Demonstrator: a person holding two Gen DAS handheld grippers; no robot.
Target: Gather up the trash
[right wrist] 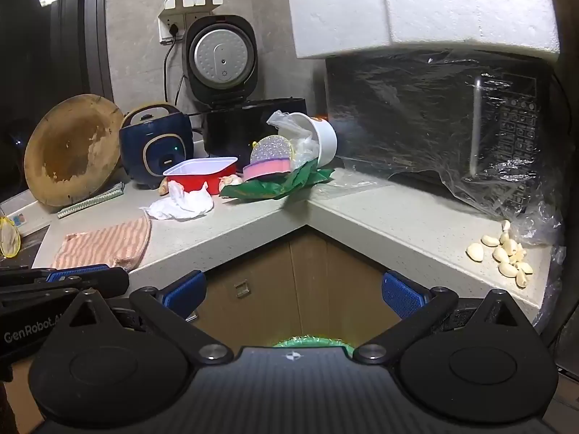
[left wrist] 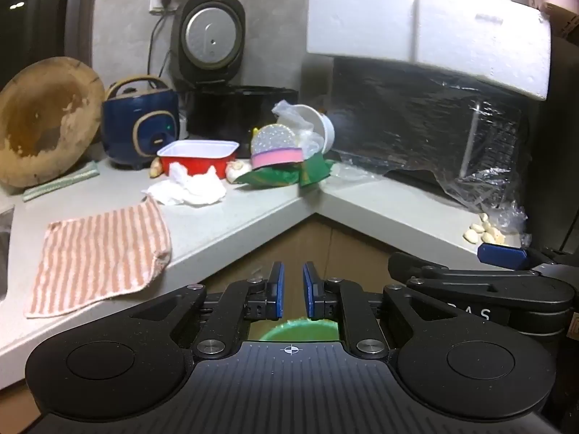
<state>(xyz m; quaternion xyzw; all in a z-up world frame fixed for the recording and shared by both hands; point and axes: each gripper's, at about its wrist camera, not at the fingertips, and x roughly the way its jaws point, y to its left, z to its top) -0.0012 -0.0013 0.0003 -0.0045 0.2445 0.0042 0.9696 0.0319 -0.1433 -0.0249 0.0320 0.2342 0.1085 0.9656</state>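
Trash lies in the counter's inner corner: crumpled white tissue [left wrist: 188, 190] [right wrist: 181, 204], a red tray [left wrist: 197, 157] [right wrist: 201, 177], a green wrapper [left wrist: 286, 175] [right wrist: 278, 184], a pink-rimmed lid [left wrist: 277, 148] [right wrist: 269, 161] and a tipped white cup with a plastic bag [left wrist: 315, 126] [right wrist: 318, 137]. A green bin [left wrist: 300, 331] [right wrist: 311, 341] sits below both grippers. My left gripper [left wrist: 293, 289] is in front of the counter, jaws nearly closed, holding nothing. My right gripper [right wrist: 294, 294] is wide open and empty, beside the left one.
A striped cloth [left wrist: 101, 253] [right wrist: 108, 244] hangs over the counter edge. Garlic cloves [left wrist: 485, 231] [right wrist: 503, 253] lie at the right by a plastic-wrapped microwave [left wrist: 427, 123] [right wrist: 434, 119] with a foam box [left wrist: 427, 25] on top. A blue cooker [left wrist: 141, 123] and wooden board [left wrist: 43, 123] stand at the left.
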